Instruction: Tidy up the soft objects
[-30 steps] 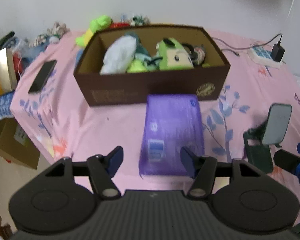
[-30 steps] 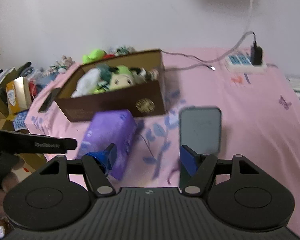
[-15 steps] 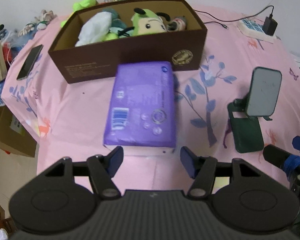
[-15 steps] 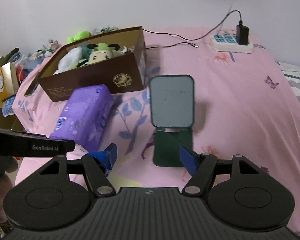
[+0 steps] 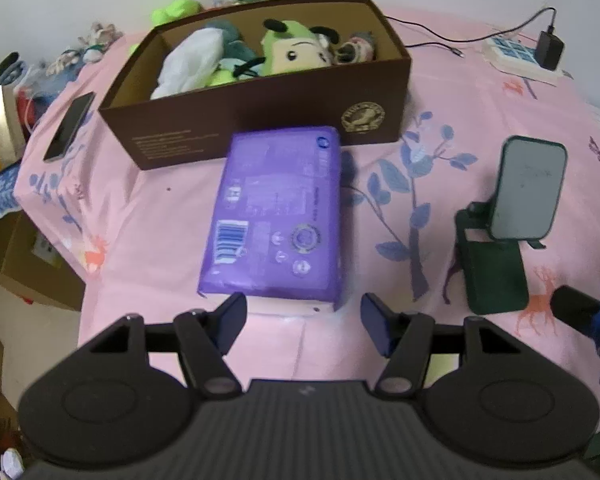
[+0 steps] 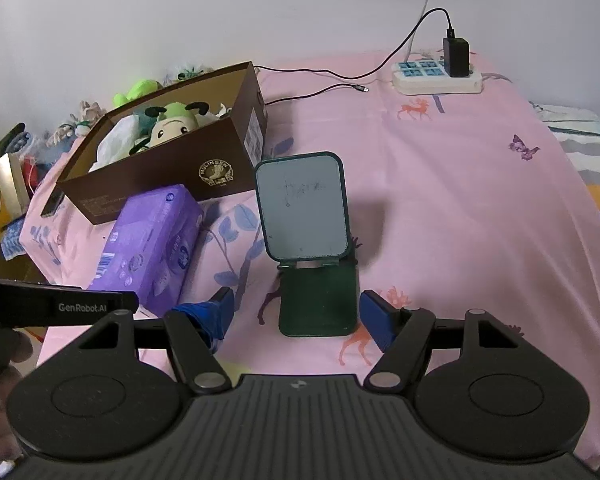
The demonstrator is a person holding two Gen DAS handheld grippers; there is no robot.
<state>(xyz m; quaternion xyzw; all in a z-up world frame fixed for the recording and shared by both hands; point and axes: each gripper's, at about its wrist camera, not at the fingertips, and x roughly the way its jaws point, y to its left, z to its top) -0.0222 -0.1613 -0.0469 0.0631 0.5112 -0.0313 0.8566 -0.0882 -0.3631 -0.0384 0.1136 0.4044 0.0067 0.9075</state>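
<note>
A brown cardboard box (image 5: pixel 260 116) stands on the pink bedsheet and holds several plush toys, among them a green doll (image 5: pixel 296 50) and a white one (image 5: pixel 190 64). It also shows in the right wrist view (image 6: pixel 160 168). A purple soft pack (image 5: pixel 276 216) lies flat in front of the box, also seen in the right wrist view (image 6: pixel 152 240). My left gripper (image 5: pixel 302 320) is open and empty just short of the pack's near end. My right gripper (image 6: pixel 296 312) is open and empty, its fingers on either side of a green phone stand's base (image 6: pixel 320 304).
The green phone stand (image 5: pixel 512 216) stands right of the pack. A power strip with charger (image 6: pixel 436 74) and cables lie at the far right. A black phone (image 5: pixel 70 126) lies left of the box. More plush toys (image 5: pixel 176 8) sit behind the box. Cardboard boxes (image 5: pixel 28 264) stand off the bed's left edge.
Both grippers have drawn back and tilted down. The pack now lies wholly ahead of my left fingers, and the phone stand has come between my right fingers. Both stay open.
</note>
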